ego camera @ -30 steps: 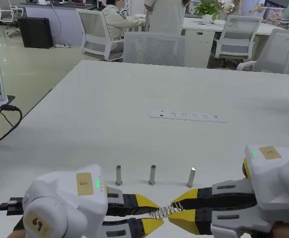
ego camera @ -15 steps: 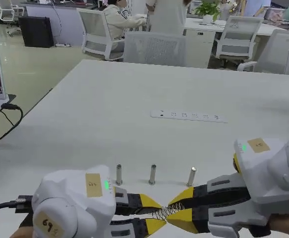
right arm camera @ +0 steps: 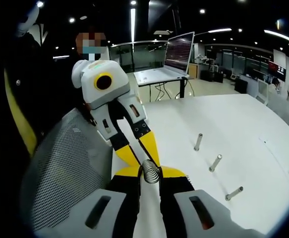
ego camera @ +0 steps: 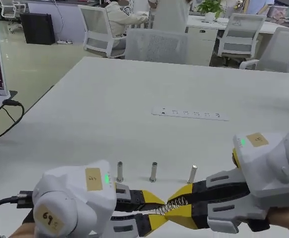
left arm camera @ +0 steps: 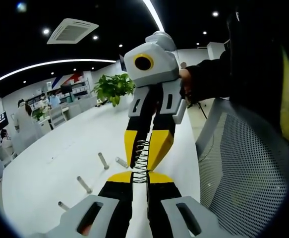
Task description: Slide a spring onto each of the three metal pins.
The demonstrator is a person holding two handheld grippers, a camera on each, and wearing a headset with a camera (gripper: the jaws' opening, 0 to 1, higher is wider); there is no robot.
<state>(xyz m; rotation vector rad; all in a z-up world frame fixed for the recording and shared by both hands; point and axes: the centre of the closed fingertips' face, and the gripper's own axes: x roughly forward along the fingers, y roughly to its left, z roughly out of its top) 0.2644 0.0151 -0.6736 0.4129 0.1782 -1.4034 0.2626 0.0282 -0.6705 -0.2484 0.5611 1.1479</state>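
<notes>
Yellow-tipped jaws of the left gripper [ego camera: 155, 211] and the right gripper [ego camera: 178, 206] are pressed on opposite ends of the spring [ego camera: 170, 207], low in the frame's centre. Its long axis is laid left to right, along the row of three upright pins [ego camera: 153, 172] just above it. Bare table [ego camera: 134, 99] is left open up to the power strip [ego camera: 189, 114]. The coil's round end is seen in the right gripper view, and its full length in the left gripper view.
</notes>
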